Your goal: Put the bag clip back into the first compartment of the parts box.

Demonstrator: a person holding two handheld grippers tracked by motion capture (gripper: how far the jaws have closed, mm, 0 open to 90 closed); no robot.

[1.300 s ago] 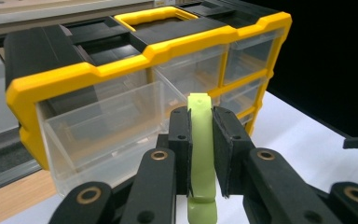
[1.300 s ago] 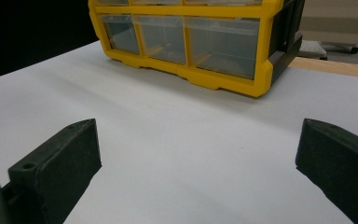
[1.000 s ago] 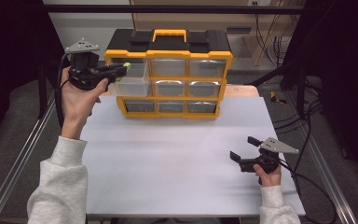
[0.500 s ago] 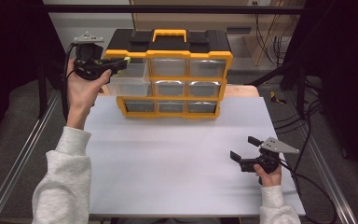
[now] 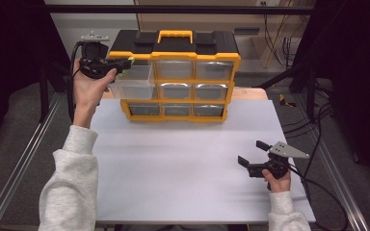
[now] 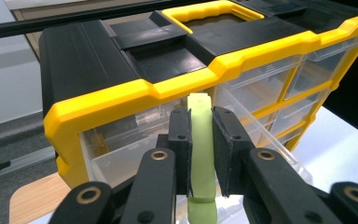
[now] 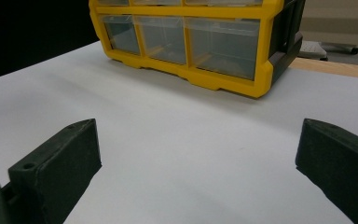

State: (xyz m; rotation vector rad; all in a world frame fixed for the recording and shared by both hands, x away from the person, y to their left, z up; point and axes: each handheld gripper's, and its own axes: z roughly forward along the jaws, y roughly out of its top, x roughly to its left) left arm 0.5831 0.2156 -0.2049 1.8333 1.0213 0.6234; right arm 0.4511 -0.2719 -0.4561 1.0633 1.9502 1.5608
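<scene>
A yellow and black organiser [image 5: 176, 72] with clear drawers stands at the back of the white table [image 5: 183, 168]. Its top-left drawer [image 5: 134, 82] is pulled out. My left gripper [image 5: 126, 62] is held up over that drawer, shut on a pale green piece [image 6: 200, 154] that stands upright between the jaws, above the open drawer [image 6: 121, 163] and in front of the organiser [image 6: 121, 98]. My right gripper [image 5: 250, 154] rests at the table's front right, open, nothing between its jaws; in the right gripper view the organiser [image 7: 191, 42] lies far ahead.
Metal rails [image 5: 24, 159] run along both sides of the table. Cables [image 5: 313, 178] trail off the right edge. A wooden strip [image 5: 250, 94] shows behind the white sheet. The other drawers are pushed in.
My left gripper has risen and moved slightly back, carrying the green piece to above the pulled-out top-left drawer. The right gripper has stayed still.
</scene>
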